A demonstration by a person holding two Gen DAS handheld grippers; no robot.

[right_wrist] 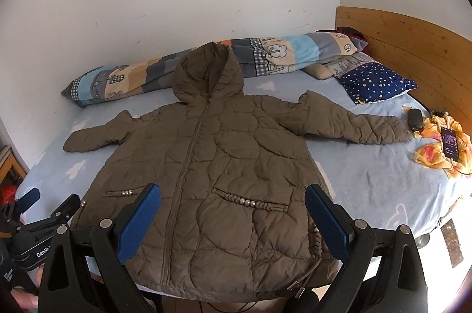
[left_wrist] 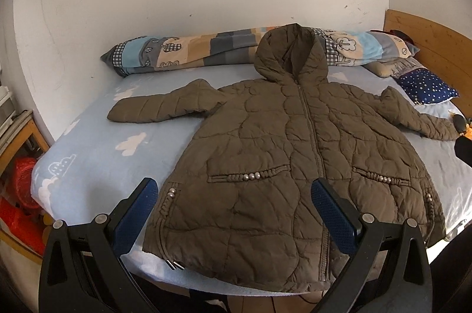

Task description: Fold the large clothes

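Lying flat and fully spread on the pale blue cloud-print bed sheet (left_wrist: 97,153), the olive-brown quilted hooded puffer coat (left_wrist: 283,165) shows that no fold has been made. Its front is turned upward with the zip closed, both sleeves are stretched out to the sides, and the hood rests against the rolled patchwork blanket (left_wrist: 188,50) by the wall. The hem lies at the near edge of the bed, just ahead of both tools. By the look of it the task is judged to be at its very start: sleeves, sides and hood all remain to be folded in.

The left gripper (left_wrist: 234,212) is held low at the near edge of the bed, aimed forward over the hem on the coat's left half. Its blue-padded fingers (left_wrist: 138,206) are spread wide apart, and nothing is held between them. The right gripper (right_wrist: 233,215) is posed likewise over the other half of the hem, its own blue fingers (right_wrist: 327,221) equally parted and empty; whether they touch the fabric cannot be told. In the right wrist view the left gripper is seen beside it, low at the left.

A star-print navy pillow (right_wrist: 380,83), a dark phone (right_wrist: 450,143) and a yellow cloth (right_wrist: 433,158) lie by the wooden headboard (right_wrist: 413,47), with the phone and cloth just beyond the coat's sleeve end.
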